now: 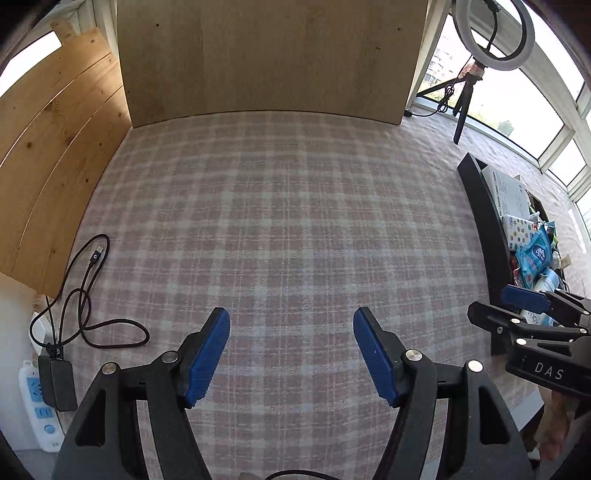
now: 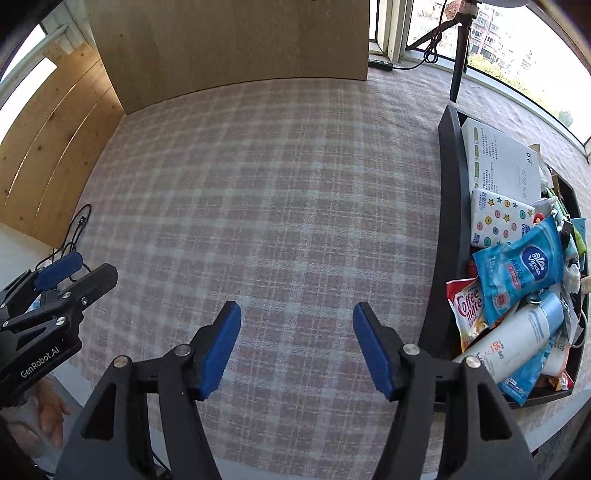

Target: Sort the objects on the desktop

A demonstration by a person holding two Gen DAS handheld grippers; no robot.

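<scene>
- We are looking at a home desk with a plaid tablecloth (image 1: 280,206).
- A ring light (image 1: 493,35) is standing by sunlit windows (image 2: 517,44), far right.

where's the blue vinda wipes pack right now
In the right wrist view it lies in the black tray at the right edge, the Vinda pack between the Coffee-mate sachet and star-patterned pack.

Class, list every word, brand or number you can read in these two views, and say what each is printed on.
"DAS": right gripper body.
"GenRobot.AI": left gripper body.
"Coffee mate": red sachet.
"Vinda": blue wipes pack.
"05": white bottle.
White box: print too small.
</scene>
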